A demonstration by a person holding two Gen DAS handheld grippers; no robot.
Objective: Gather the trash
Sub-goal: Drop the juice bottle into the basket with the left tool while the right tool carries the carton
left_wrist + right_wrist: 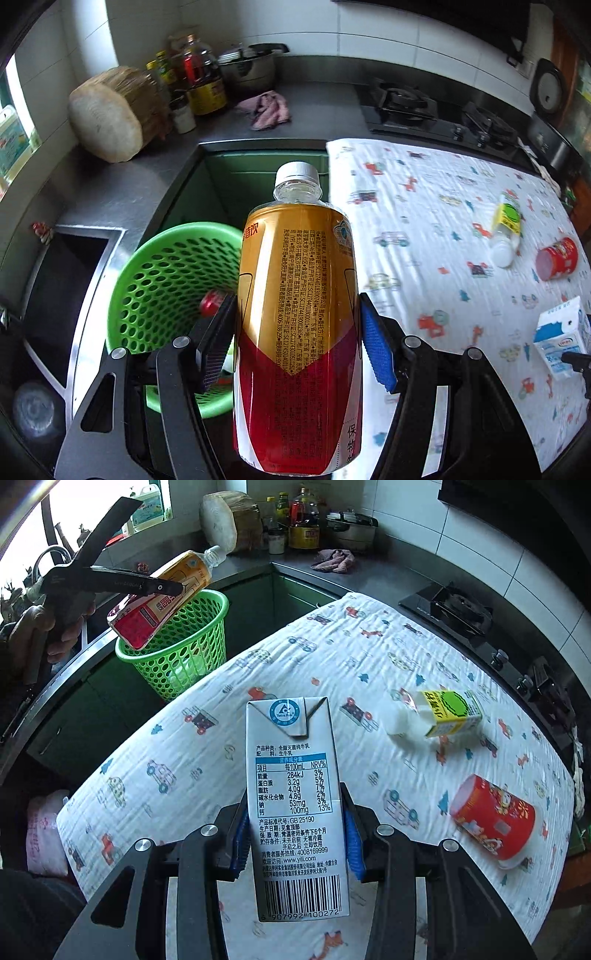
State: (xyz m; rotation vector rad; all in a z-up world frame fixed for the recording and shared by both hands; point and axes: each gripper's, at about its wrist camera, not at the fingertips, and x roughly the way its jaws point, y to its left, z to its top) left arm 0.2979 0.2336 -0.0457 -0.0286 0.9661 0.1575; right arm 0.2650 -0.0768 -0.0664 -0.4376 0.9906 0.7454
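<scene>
My left gripper (295, 332) is shut on an orange-and-red drink bottle (295, 314) with a white cap, held above the rim of the green perforated basket (162, 280). A red item (210, 302) lies inside the basket. The right wrist view shows the same bottle (162, 598) tilted over the basket (181, 653). My right gripper (295, 834) is shut on a white-and-blue milk carton (295, 805), held above the patterned cloth (258, 686). The carton also shows in the left wrist view (561, 338). A yellow-labelled bottle (439, 712) and a red cup (495, 823) lie on the cloth.
The cloth covers a counter beside a gas stove (465, 609). A sink (62, 280) lies left of the basket. A wood chopping block (114, 114), sauce bottles (199, 81), a pot (251, 66) and a pink rag (267, 109) sit at the back corner.
</scene>
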